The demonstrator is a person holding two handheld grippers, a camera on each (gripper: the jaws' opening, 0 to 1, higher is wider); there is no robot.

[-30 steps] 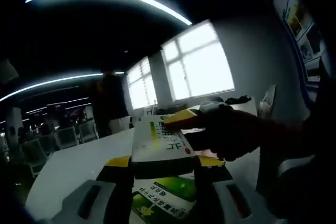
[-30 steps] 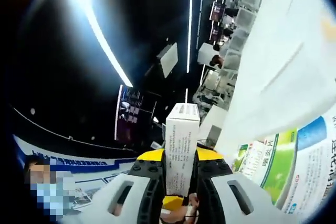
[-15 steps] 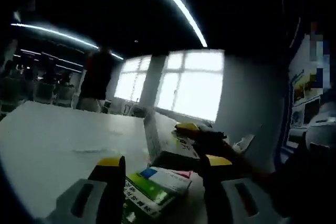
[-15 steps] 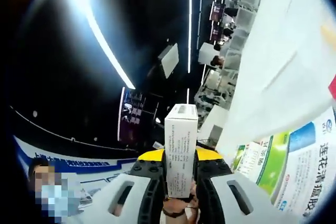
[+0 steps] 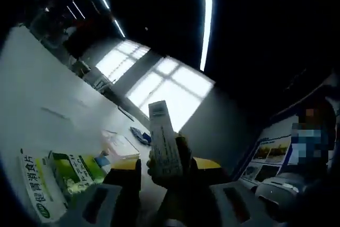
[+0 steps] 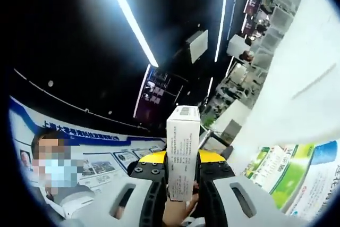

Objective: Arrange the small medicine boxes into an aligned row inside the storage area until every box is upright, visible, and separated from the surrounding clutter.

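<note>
White bench (image 5: 48, 110) runs wide and bare past the boxes, so open room looks plentiful, though no storage area or edge of one is visible. Right tool (image 6: 179, 176) has its jaws closed on a small white printed medicine box (image 6: 183, 158), held upright in the air off the bench; the same box (image 5: 163, 139) appears ahead of the left tool (image 5: 172, 176), whose jaws stand apart with nothing in them. Green-and-white medicine boxes (image 5: 50, 176) lie flat on the bench (image 6: 297, 94), also seen as green-and-white boxes (image 6: 289, 176), so I'd judge the row barely begun.
</note>
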